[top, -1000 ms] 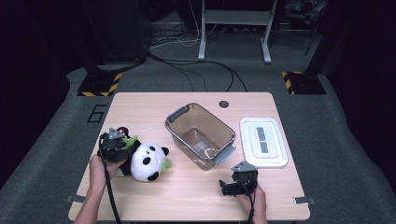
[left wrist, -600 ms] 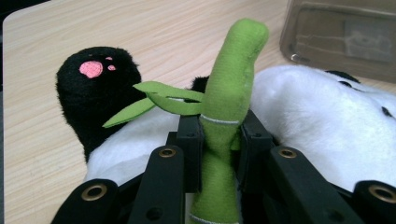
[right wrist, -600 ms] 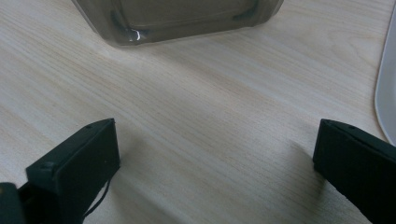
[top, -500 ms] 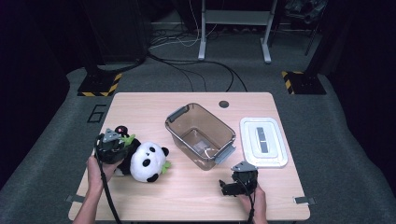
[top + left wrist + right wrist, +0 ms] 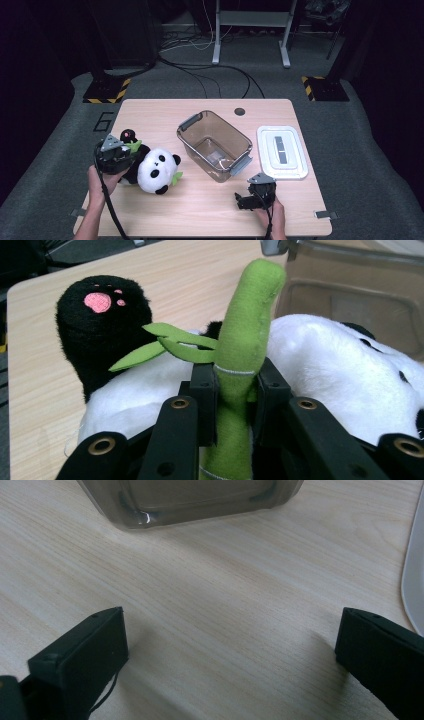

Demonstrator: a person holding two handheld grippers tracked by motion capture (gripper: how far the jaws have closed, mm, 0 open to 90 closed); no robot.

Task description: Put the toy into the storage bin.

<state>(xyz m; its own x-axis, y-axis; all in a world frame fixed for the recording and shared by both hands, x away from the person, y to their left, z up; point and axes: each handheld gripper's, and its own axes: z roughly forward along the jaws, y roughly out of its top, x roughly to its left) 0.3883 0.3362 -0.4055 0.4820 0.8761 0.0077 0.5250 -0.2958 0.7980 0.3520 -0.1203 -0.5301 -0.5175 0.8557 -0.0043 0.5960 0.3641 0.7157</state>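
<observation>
A plush panda (image 5: 152, 170) lies on its side on the left part of the wooden table (image 5: 210, 210), and its white body (image 5: 330, 365) and black paw with a pink pad (image 5: 102, 315) show in the left gripper view. My left gripper (image 5: 116, 152) is shut on the panda's green bamboo stalk (image 5: 240, 360), which stands up between the jaws. A clear brown bin (image 5: 215, 145) stands open at the table's middle. My right gripper (image 5: 250, 200) rests low on the table near the front edge, its jaws wide open over bare wood (image 5: 230, 645).
A white lid (image 5: 281, 151) lies flat to the right of the bin, its edge (image 5: 412, 580) showing in the right gripper view. The bin's wall (image 5: 190, 500) stands just ahead of the right gripper. Cables and stand legs (image 5: 220, 55) cross the floor beyond the table.
My left gripper has drawn slightly left and toward the front, pulling the panda with it by the bamboo stalk. The right gripper has stayed in place.
</observation>
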